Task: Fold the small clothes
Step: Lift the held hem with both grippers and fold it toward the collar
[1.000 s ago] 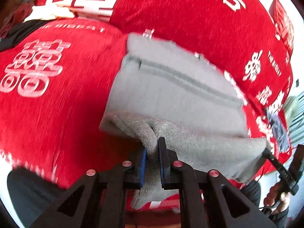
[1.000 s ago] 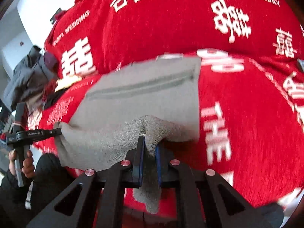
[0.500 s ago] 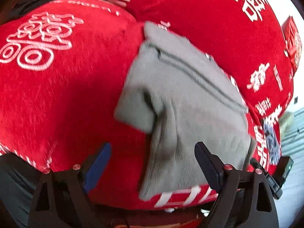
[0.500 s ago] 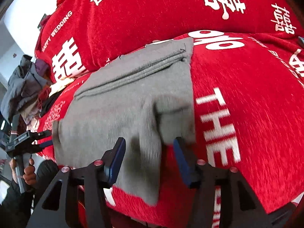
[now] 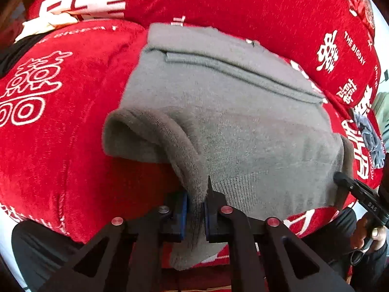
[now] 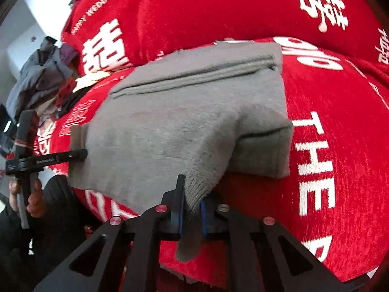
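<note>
1. Two handheld grippers pinch the near edge of a grey knit garment (image 5: 243,126) lying on a red cover printed with white characters (image 5: 60,150).
2. At the garment's near left corner, the left gripper (image 5: 195,210) has its blue-padded jaws clenched on a bunched fold of ribbed hem.
3. At the near right corner, the right gripper (image 6: 190,215) likewise has its jaws clamped on the hem.
4. Between the two grips the near edge is raised off the cover, while the far part with its seam line lies flat against the red backrest cushion (image 6: 218,12).
5. Judging from this, the step in hand is carrying the near edge over to the far edge; both grippers should rise and travel together, level, keeping the cloth taut so the fold lands square.
6. A pile of other clothes (image 6: 41,73) sits at the cover's far left end.
</note>
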`<state>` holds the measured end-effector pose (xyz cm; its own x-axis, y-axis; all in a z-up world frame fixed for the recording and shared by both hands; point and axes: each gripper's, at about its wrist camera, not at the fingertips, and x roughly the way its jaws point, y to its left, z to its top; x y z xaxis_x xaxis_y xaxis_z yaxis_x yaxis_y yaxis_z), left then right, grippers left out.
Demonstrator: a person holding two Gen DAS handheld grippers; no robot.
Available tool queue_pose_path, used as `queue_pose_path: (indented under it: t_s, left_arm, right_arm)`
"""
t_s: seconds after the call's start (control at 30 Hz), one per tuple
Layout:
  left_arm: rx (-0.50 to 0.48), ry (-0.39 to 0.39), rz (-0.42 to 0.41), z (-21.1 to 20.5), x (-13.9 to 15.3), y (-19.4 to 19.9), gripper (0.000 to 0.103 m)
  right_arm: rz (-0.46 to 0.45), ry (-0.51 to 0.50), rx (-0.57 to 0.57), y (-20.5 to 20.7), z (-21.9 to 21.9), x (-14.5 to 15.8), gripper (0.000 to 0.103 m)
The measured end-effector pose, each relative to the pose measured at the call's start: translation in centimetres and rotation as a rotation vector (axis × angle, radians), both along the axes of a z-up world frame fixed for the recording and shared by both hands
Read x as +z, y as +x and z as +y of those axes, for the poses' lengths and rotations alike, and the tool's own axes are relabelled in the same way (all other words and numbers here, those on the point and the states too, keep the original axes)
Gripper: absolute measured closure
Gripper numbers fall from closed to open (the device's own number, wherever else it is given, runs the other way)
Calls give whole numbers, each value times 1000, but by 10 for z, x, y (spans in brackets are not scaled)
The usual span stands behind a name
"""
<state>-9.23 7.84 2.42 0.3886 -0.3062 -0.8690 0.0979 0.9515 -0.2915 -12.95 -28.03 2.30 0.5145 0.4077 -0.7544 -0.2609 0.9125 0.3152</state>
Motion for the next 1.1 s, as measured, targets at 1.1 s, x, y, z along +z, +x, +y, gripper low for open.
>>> queue_pose_path:
  t_s: [1.1]
  left_arm:
    - [162,-74,-52,-17,61,272,92]
  right_arm:
    - [-63,120,-242,262,-25,95,93]
